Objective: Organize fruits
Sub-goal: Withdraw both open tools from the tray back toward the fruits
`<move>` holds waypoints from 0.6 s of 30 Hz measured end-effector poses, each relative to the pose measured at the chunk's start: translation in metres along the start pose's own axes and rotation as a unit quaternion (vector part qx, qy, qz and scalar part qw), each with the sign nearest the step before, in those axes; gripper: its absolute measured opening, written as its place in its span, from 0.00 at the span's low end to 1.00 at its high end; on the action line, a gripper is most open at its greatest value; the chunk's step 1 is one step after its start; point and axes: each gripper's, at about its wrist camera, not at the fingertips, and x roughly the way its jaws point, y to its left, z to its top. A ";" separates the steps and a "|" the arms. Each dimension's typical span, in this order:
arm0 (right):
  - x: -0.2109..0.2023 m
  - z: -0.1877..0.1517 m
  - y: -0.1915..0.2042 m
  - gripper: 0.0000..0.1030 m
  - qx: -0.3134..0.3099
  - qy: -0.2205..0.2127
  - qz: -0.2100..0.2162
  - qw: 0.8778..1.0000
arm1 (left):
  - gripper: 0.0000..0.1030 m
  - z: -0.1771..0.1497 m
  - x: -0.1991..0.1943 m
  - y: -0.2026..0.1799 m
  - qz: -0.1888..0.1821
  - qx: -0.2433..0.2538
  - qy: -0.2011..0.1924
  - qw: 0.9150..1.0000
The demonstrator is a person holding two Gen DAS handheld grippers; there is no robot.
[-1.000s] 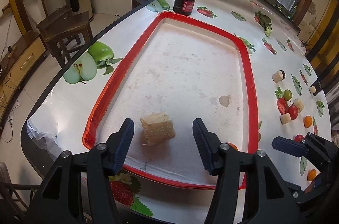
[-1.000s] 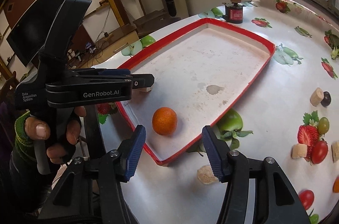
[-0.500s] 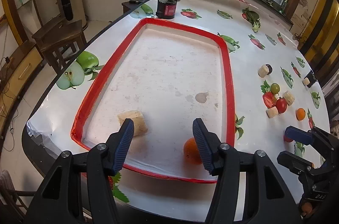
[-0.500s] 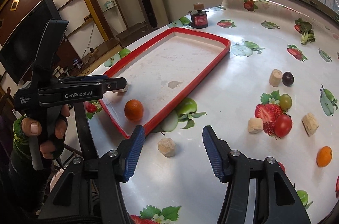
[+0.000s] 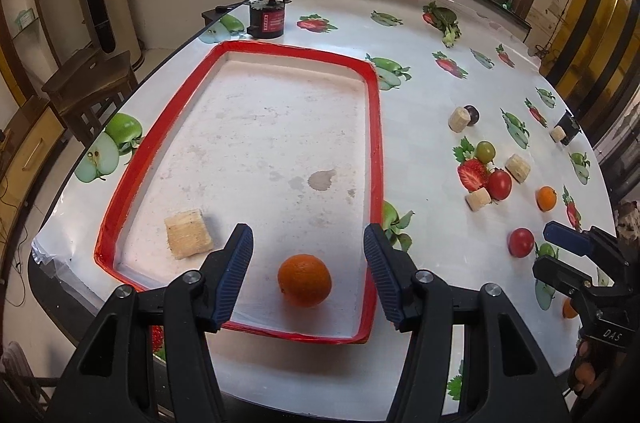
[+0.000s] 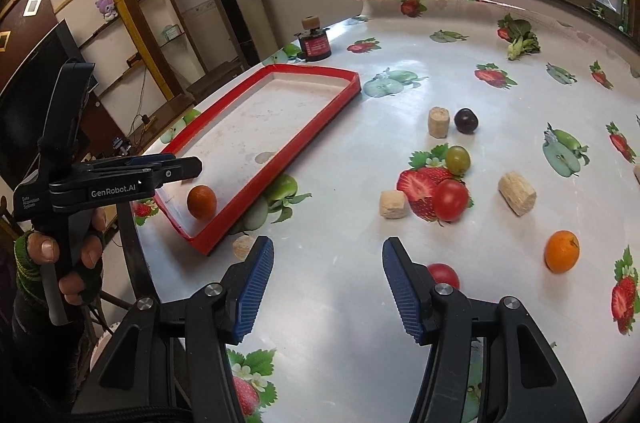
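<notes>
A red-rimmed tray (image 5: 376, 127) (image 6: 316, 111) lies on the table. In it sit an orange (image 5: 305, 279) (image 6: 202, 201) at the near end and a beige block (image 5: 187, 233). My left gripper (image 5: 308, 277) is open, its jaws either side of the orange, above it. My right gripper (image 6: 328, 283) is open and empty over bare tablecloth; it also shows in the left wrist view (image 5: 560, 247). Loose on the cloth: a red tomato (image 6: 451, 199), another tomato (image 6: 443, 275) by the right finger, a second orange (image 6: 561, 251), a green grape (image 6: 457, 160), a dark grape (image 6: 466, 120).
Beige cork-like blocks lie among the fruit (image 6: 517, 193) (image 6: 393, 204) (image 6: 438, 121), one by the tray's near corner (image 6: 243, 247). A black and red jar (image 5: 267, 19) stands beyond the tray. The table edge runs along the left, with wooden stools (image 5: 88, 83) beyond.
Both grippers have drawn back and swung right. The left one went from framing the beige block to framing the orange. The right one left the tray for the loose fruit.
</notes>
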 end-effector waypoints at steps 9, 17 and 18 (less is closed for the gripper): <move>-0.019 -0.014 -0.030 0.58 0.029 -0.008 -0.029 0.999 | 0.55 -0.003 0.001 -0.025 -0.020 0.021 0.008 1.000; -0.039 -0.029 -0.059 0.58 0.061 -0.016 -0.058 0.996 | 0.55 -0.008 0.007 -0.060 -0.046 0.049 0.022 0.998; -0.041 -0.030 -0.062 0.58 0.065 -0.017 -0.061 0.996 | 0.55 -0.009 0.007 -0.065 -0.049 0.052 0.023 0.997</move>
